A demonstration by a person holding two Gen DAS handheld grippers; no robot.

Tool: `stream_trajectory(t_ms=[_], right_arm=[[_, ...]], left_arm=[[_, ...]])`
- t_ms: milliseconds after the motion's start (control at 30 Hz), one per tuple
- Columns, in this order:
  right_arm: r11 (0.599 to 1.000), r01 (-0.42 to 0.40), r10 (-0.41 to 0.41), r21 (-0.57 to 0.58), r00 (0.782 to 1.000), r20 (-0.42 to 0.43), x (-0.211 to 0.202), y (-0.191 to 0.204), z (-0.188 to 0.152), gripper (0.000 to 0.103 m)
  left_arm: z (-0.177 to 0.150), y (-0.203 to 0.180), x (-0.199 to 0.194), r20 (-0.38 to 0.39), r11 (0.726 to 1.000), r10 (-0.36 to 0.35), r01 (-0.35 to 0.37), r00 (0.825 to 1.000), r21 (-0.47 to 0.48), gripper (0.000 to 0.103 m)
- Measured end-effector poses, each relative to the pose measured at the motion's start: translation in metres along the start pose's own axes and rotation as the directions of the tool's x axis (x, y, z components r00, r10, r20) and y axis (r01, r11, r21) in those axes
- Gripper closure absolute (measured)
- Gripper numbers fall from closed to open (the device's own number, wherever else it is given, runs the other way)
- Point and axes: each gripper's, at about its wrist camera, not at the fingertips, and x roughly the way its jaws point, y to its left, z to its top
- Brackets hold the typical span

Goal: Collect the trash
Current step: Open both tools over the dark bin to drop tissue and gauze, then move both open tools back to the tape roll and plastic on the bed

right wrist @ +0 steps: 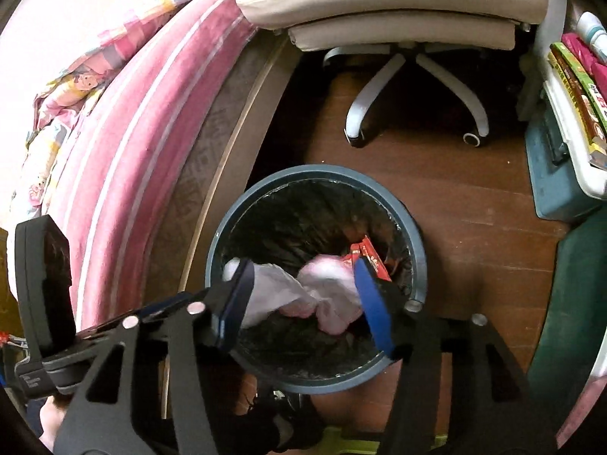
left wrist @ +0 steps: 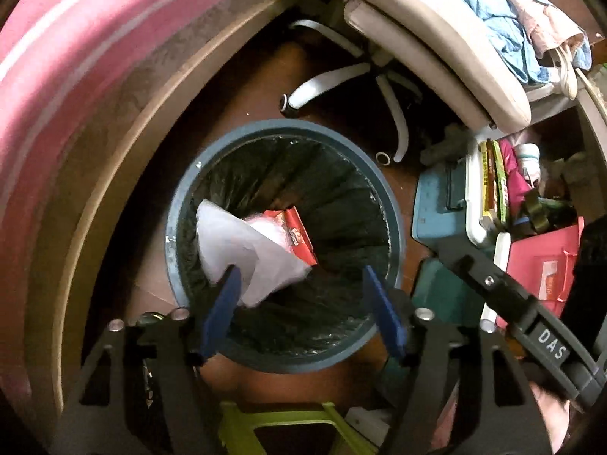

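Bed point(right wrist: 125, 121) w/ pink cover runs along the left; chair point(right wrist: 394, 7) stands beyond the bin, crates of clutter point(left wrist: 493, 189) at right. Bin point(left wrist: 396, 227), black liner, sits on the wood floor point(right wrist: 474, 227) between them. Inside: white tissue point(left wrist: 242, 250), pinkish wad point(right wrist: 334, 288), red wrapper point(left wrist: 299, 235), all resting in the liner near the top. Left gripper point(left wrist: 301, 303) hangs over the bin mouth, jaws wide apart, holding nothing; tissue just past the left finger. Right gripper point(right wrist: 299, 295) likewise over the bin, jaws spread wide, nothing clamped. Judging by this, the drop looks done for these pieces; no other loose trash visible on the floor here, so what's left can't be told.
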Motion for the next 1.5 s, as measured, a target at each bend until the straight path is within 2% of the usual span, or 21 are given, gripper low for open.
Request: stream_trajectory(t_ms=[67,233,333,433,500,600,767,933,1100,1167,1300,1400,1500], right_arm=[[1.000,0.002,-0.002,-0.009,1.000,0.022,-0.007,0.004,-0.001,0.036],[0.999,-0.002,0.006,-0.050,0.996,0.089,-0.028,0.023,-0.001,0.028],[0.997,-0.021,0.031,-0.081,0.991,0.130,-0.045,0.040,0.001,0.027],[0.990,-0.048,0.069,-0.130,0.985,0.158,-0.063,0.062,0.001,0.027],[0.983,-0.065,0.095,-0.169,0.980,0.172,-0.073,0.078,0.000,0.027],[0.964,-0.092,0.143,-0.251,0.971,0.193,-0.091,0.114,-0.008,0.026],[0.915,-0.153,0.237,-0.372,0.953,0.189,-0.115,0.181,-0.025,0.025],[0.850,-0.212,0.330,-0.482,0.928,0.173,-0.135,0.251,-0.046,0.024],[0.770,-0.259,0.398,-0.584,0.909,0.122,-0.140,0.324,-0.078,0.023],[0.740,-0.266,0.410,-0.618,0.907,0.100,-0.137,0.350,-0.088,0.023],[0.699,-0.293,0.438,-0.652,0.896,0.066,-0.128,0.399,-0.102,0.023],[0.691,-0.333,0.475,-0.641,0.878,0.055,-0.115,0.425,-0.107,0.023],[0.704,-0.373,0.478,-0.605,0.878,0.015,-0.087,0.449,-0.105,0.022]], left_arm=[[-0.001,0.003,-0.009,0.027,1.000,0.008,-0.008,1.000,-0.009,0.028],[-0.004,0.014,-0.037,0.084,0.997,-0.001,0.007,0.996,-0.077,0.024],[-0.008,0.022,-0.065,0.148,0.992,0.011,0.008,0.989,-0.123,0.022],[-0.016,0.032,-0.102,0.230,0.985,0.020,0.020,0.973,-0.169,0.021],[-0.021,0.037,-0.124,0.282,0.983,0.028,0.026,0.959,-0.183,0.019],[-0.026,0.047,-0.168,0.379,0.977,0.062,0.021,0.923,-0.210,0.019],[-0.042,0.075,-0.243,0.525,0.963,0.084,0.066,0.847,-0.261,0.018],[-0.078,0.118,-0.305,0.622,0.938,0.122,0.115,0.774,-0.328,0.017],[-0.119,0.166,-0.348,0.666,0.901,0.169,0.161,0.726,-0.403,0.016],[-0.133,0.184,-0.361,0.673,0.886,0.203,0.159,0.711,-0.435,0.016],[-0.157,0.221,-0.373,0.673,0.861,0.262,0.147,0.692,-0.488,0.016],[-0.169,0.253,-0.374,0.651,0.837,0.299,0.137,0.698,-0.531,0.016],[-0.172,0.274,-0.374,0.639,0.842,0.320,0.099,0.699,-0.530,0.016]])
